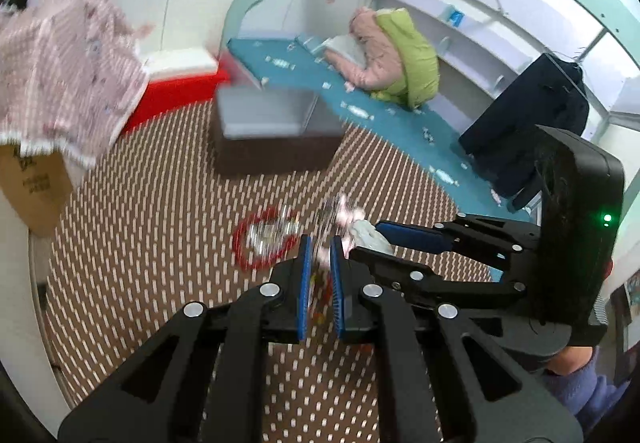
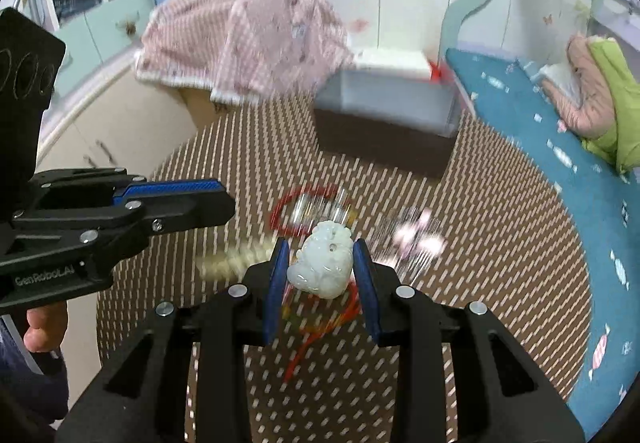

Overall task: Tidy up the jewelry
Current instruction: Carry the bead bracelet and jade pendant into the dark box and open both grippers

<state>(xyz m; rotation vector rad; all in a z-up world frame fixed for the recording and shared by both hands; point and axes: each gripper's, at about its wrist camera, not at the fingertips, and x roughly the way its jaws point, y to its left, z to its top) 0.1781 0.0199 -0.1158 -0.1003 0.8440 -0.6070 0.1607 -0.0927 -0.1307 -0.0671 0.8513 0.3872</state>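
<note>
My right gripper is shut on a white carved jade pendant, and its red cord hangs below over the brown patterned mat. My left gripper is nearly shut on part of that red cord, just left of the right gripper's fingers. A red bead bracelet with silver pieces inside it lies on the mat ahead, and a pink and silver piece lies to its right. A pale bead string lies at the left. The open jewelry box stands further back.
A pink striped garment is draped over a cardboard box at the left. A blue mat with folded pink and green clothes runs along the right. A red and white box stands behind the jewelry box.
</note>
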